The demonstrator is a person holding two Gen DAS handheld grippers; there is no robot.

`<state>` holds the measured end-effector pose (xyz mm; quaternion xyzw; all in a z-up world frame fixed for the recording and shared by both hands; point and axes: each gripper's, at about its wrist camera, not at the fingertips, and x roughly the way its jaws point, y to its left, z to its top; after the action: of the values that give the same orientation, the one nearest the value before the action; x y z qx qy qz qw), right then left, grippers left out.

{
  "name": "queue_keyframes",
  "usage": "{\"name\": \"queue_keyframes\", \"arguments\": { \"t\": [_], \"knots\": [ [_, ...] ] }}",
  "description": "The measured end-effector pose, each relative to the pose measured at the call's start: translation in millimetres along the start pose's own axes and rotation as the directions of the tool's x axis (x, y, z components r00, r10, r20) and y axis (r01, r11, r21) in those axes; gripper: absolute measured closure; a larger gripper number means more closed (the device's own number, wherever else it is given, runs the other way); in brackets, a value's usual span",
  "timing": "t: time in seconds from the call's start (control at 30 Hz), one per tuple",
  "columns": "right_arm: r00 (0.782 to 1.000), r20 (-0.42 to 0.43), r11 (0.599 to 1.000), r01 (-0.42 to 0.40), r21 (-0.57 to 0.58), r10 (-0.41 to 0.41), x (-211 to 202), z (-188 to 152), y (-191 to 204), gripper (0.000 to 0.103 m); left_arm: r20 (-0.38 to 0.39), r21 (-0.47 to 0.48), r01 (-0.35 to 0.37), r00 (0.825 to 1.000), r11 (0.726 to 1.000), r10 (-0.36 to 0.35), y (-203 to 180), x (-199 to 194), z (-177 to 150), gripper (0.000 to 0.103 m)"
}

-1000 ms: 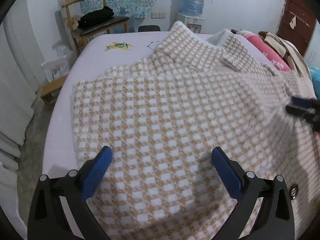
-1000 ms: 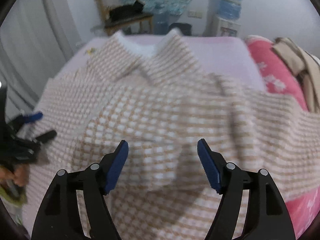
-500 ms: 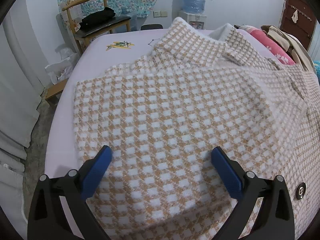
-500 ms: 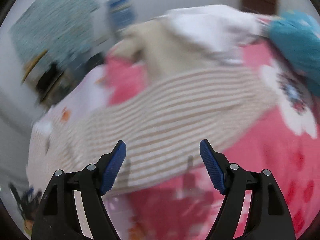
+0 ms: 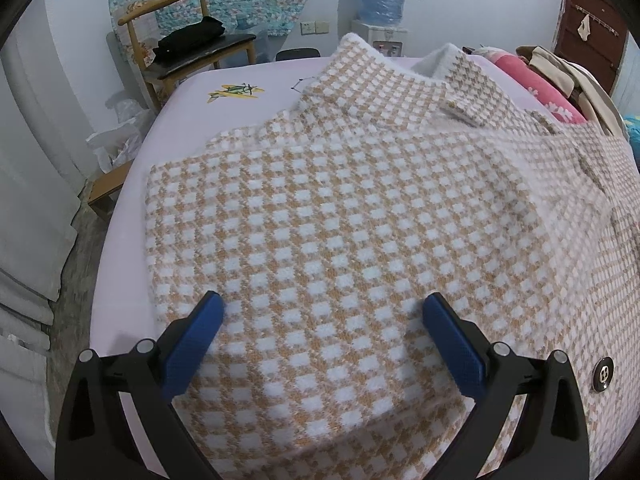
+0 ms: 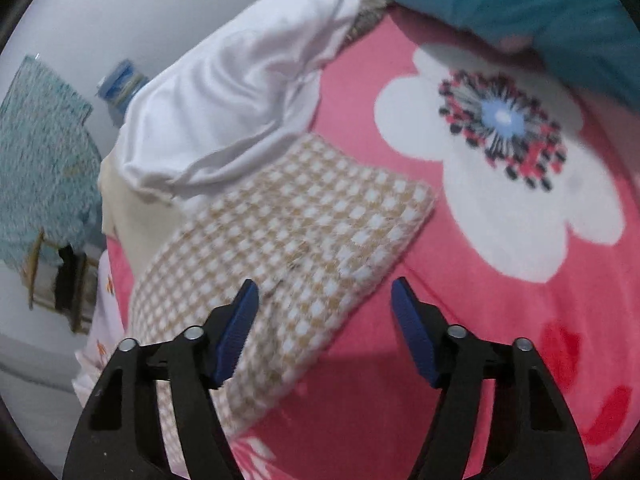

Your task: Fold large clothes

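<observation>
1. The jaws of the left gripper [image 5: 320, 320] stand wide apart over the checked coat [image 5: 340, 220], with nothing pinched. The jaws of the right gripper [image 6: 324, 300] are also apart; they have just been closing a little, and the coat's sleeve end [image 6: 312, 224] lies under and between them, but the pads do not press it.
2. The coat lies spread on the bed [image 5: 240, 76], its body reaching to the left edge. Its sleeve lies out over the pink flowered blanket [image 6: 500, 280] at the right edge.
3. Risk, as I judge it: the right jaws may take the blanket together with the cuff, because the two lie flat against each other. Then the blanket would be dragged along.
4. A white garment [image 6: 224, 112] touches the sleeve's far side and may be dragged too.
5. The coat looks thick, soft and fuzzy, woven in tan and white squares. A shallow grip on only the cuff edge could slip.
6. A round dark snap button [image 5: 604, 374] sits near the coat's front edge.
</observation>
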<state>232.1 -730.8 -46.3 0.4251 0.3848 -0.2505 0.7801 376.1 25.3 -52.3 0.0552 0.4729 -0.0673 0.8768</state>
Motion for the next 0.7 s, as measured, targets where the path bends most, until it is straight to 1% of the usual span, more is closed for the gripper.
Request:
{"name": "queue_keyframes", "arguments": {
  "t": [0.03, 0.1, 0.17, 0.27, 0.3, 0.37, 0.4, 0.43, 0.5, 0.53, 0.63, 0.7],
  "knots": [
    [1.0, -0.004, 1.0, -0.003, 0.013, 0.003, 3, 0, 0, 0.046, -0.001, 0.002, 0.0, 1.0, 1.0, 0.0, 0, 0, 0, 0.005],
    [1.0, -0.003, 0.999, -0.002, 0.039, 0.003, 12, 2, -4, 0.049, -0.004, 0.004, 0.0, 1.0, 1.0, 0.0, 0, 0, 1, 0.005],
    [1.0, 0.009, 0.998, -0.014, 0.057, 0.013, 18, 5, -9, 0.05, -0.006, 0.004, 0.0, 1.0, 1.0, 0.0, 0, 1, 1, 0.005],
    [1.0, 0.025, 0.999, -0.017, 0.052, 0.016, 23, 8, -11, 0.054, -0.002, 0.004, 0.001, 1.0, 1.0, -0.001, 0, 0, 1, 0.005],
    [0.999, 0.03, 0.999, -0.012, 0.043, 0.011, 23, 7, -11, 0.057, -0.002, 0.004, 0.001, 1.0, 1.0, -0.001, 0, 1, 1, 0.005],
    [0.999, 0.043, 1.0, 0.0, 0.024, -0.001, 22, 7, -10, 0.066, -0.003, 0.004, 0.001, 1.0, 1.0, -0.001, 0, 1, 2, 0.005],
    [0.999, 0.049, 1.0, 0.012, 0.017, -0.013, 20, 5, -10, 0.075, -0.004, 0.004, 0.001, 1.0, 1.0, -0.001, 0, 1, 2, 0.005],
    [0.998, 0.053, 1.0, 0.014, 0.01, -0.014, 16, 4, -10, 0.08, -0.005, 0.004, 0.002, 1.0, 1.0, -0.002, 0, 1, 2, 0.005],
    [0.997, 0.072, 1.0, 0.02, -0.013, -0.019, 2, 0, -5, 0.083, -0.006, 0.004, 0.002, 1.0, 1.0, -0.002, 0, 1, 2, 0.005],
    [0.995, 0.093, 0.999, 0.036, -0.041, -0.032, -6, -2, 0, 0.085, -0.006, 0.004, 0.003, 1.0, 1.0, -0.003, 0, 1, 2, 0.005],
    [0.987, 0.153, 0.991, 0.071, -0.112, -0.053, -33, -11, 19, 0.086, -0.005, 0.006, 0.002, 1.0, 1.0, -0.002, 0, 1, 2, 0.005],
    [0.976, 0.212, 0.98, 0.083, -0.18, -0.043, -64, -18, 40, 0.087, -0.01, 0.01, 0.007, 1.0, 1.0, -0.006, 0, 2, 2, 0.005]
  ]
}}
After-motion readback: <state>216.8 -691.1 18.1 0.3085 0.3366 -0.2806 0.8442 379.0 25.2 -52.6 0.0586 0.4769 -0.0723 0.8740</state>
